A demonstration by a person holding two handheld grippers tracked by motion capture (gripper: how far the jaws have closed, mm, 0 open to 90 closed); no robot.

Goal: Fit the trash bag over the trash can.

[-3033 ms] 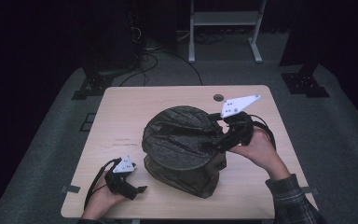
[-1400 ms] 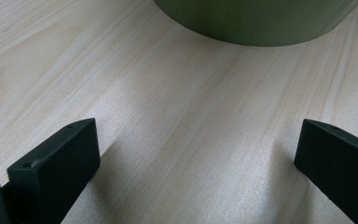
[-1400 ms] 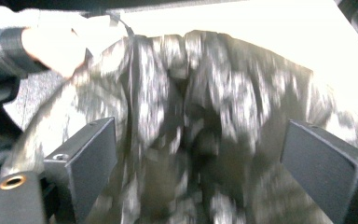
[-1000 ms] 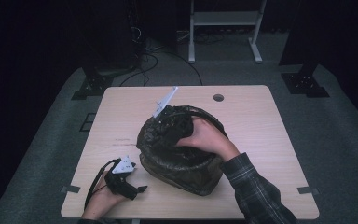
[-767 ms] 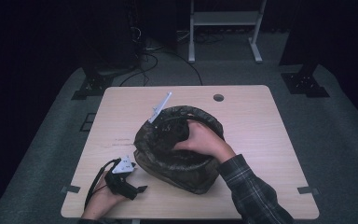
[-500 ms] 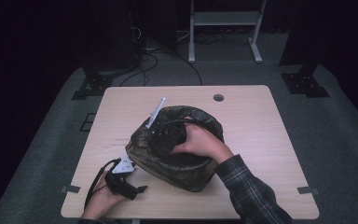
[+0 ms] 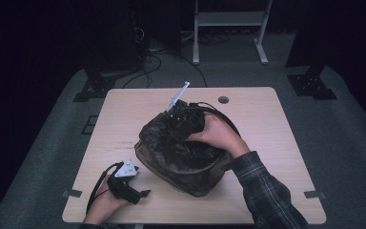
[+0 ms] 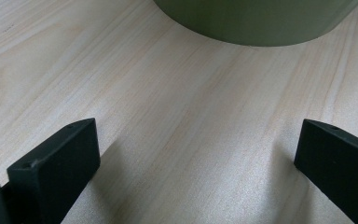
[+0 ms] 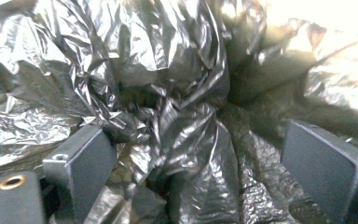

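An olive round bin (image 7: pixel 198 183) lined with a crinkled black plastic bag (image 7: pixel 190 152) stands mid-table, leaning slightly. My right gripper (image 7: pixel 174 128) is at the bin's far-left rim, pointing down into the liner. In the right gripper view the jaws of the right gripper (image 9: pixel 200 163) stand wide apart, open, with loose folds of the bag (image 9: pixel 158 70) bunched between them. My left gripper (image 7: pixel 143 193) lies on the table front-left, just clear of the bin. The left gripper (image 8: pixel 196 158) is open over bare wood, with the bin's wall (image 8: pixel 256 21) ahead.
The light wooden table (image 7: pixel 267 124) has a round cable hole (image 7: pixel 223 99) near its far edge. A black cable (image 7: pixel 97 188) loops from the left gripper by the front-left corner. Beyond the table are dark floor, cables and a white stand (image 7: pixel 228 19).
The right gripper crossed from the bin's right rim to its far-left rim. The bin slid left, toward the left gripper, and the liner got pushed down. The left gripper stayed put.
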